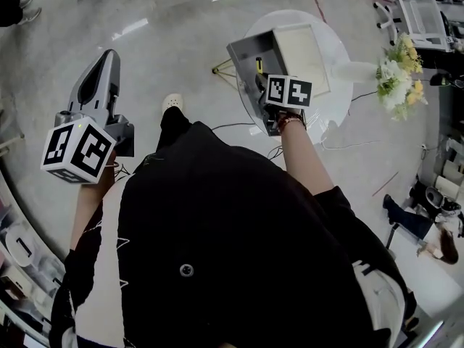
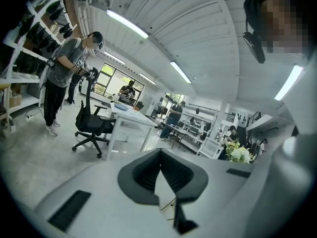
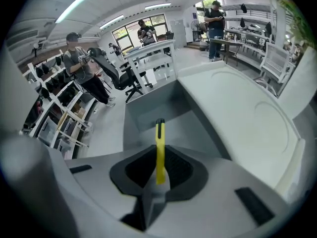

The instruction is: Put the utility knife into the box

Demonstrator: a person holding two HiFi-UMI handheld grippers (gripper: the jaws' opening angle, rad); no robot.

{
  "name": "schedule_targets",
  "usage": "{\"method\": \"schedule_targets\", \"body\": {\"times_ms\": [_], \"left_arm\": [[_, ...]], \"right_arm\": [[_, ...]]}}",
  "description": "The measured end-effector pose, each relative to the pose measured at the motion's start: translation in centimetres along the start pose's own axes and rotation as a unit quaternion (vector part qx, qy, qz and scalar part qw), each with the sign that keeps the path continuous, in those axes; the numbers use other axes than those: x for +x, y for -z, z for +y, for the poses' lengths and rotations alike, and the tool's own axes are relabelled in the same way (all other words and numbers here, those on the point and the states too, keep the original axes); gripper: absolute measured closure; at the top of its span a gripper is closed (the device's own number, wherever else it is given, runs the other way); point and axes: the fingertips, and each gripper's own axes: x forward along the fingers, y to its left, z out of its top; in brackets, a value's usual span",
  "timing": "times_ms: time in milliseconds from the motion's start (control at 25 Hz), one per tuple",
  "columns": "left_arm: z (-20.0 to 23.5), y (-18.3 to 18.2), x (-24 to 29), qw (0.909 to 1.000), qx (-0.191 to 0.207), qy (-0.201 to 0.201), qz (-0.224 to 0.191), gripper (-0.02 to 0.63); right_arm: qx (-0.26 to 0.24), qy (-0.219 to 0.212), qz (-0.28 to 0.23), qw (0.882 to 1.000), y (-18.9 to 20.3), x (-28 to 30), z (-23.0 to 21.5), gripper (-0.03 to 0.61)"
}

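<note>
Right gripper (image 1: 261,78) held over the open box (image 1: 250,49), its jaws pinching one end of the yellow utility knife (image 3: 159,143). The rest of the knife projects forward, above the grey inside of the box and not yet in it. Left gripper (image 2: 160,157) is well apart at the left over bare floor, its jaws pressed together on nothing. The box stands towards the left side of the round white table (image 1: 337,49), with its pale lid (image 1: 301,56) folded open to the right. The flowers (image 1: 397,75) are at the table's far right edge. Likely risks: because the knife is held only by its end, it may swivel in the jaws as it is lowered. If it is let go too high or too near the left wall, it may strike the rim and drop to the floor. A push from the gripper could also shift the box, which appears close to the table's edge. Count: one utility knife, one box with one lid, one table, one bunch of flowers, two grippers.
</note>
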Motion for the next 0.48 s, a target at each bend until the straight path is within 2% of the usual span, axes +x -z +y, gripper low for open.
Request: {"method": "schedule_targets", "body": {"times_ms": [480], "left_arm": [[0.32,0.32,0.35,1.0000,-0.001,0.004,0.005,0.603]], "right_arm": [[-0.004,0.016,0.021,1.000,0.88,1.02,-0.56,0.520]]}}
